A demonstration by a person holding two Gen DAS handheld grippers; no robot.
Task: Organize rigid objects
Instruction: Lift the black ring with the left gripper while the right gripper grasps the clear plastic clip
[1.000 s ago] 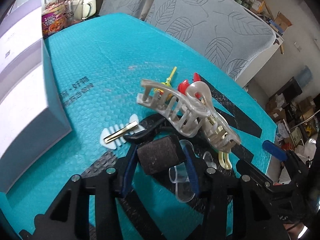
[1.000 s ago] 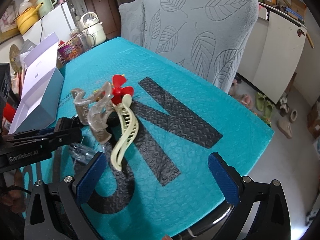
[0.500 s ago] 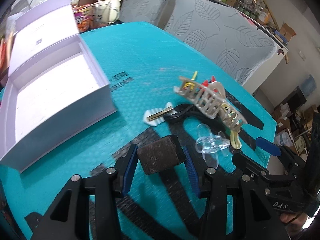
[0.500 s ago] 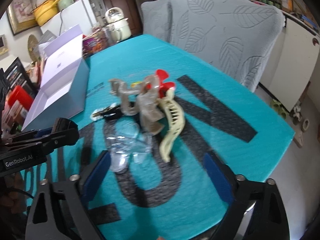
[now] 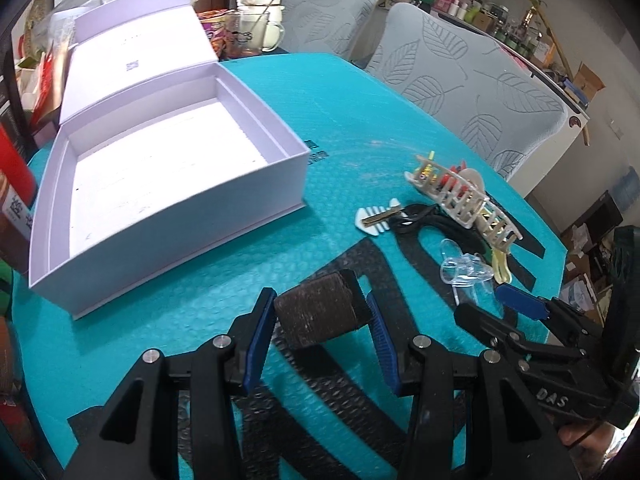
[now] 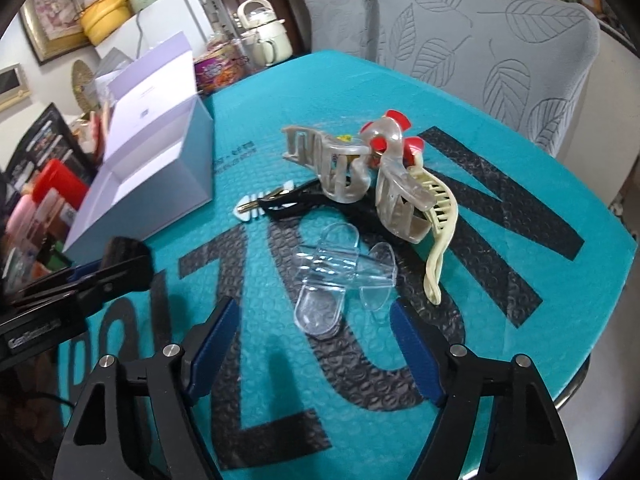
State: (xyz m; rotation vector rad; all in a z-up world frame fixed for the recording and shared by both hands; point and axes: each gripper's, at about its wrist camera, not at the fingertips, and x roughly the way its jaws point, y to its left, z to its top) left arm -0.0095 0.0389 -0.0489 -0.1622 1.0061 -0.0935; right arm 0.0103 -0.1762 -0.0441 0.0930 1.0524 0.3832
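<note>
Now the whole view from the left wrist has swung round: a second ago the lavender box (image 5: pixel 168 184) was only a wall at the frame's edge, and here its open, empty tray lies in full sight on the teal surface (image 5: pixel 352 104), lid standing up behind it. That tells me the left hand has backed away from the heap of hair clips and turned toward the box, which I take to be where the things are meant to go. The left gripper (image 5: pixel 316 316) has carried its load along unchanged, its jaws closed partway on a dark brown block (image 5: pixel 316 316) that sits squarely between the blue pads; the block now hangs over the surface near the box's front corner, not yet over the tray. On the other side the right gripper (image 6: pixel 312 332) has drawn in on the pile, and its jaws, wide a second ago, are closing, with the clear plastic hair clip (image 6: pixel 340 276) lying just ahead of the fingertips and between their lines, though the pads do not yet press on it. Behind that clip the beige claw clip (image 6: pixel 360 176), the cream comb clip (image 6: pixel 436 232), the black clip (image 6: pixel 296 204) and the little white barrette (image 6: pixel 256 204) rest where they were, tangled together. So one piece looks ready to be dropped in the box, and the next pick is, by my reading, already under way.
</note>
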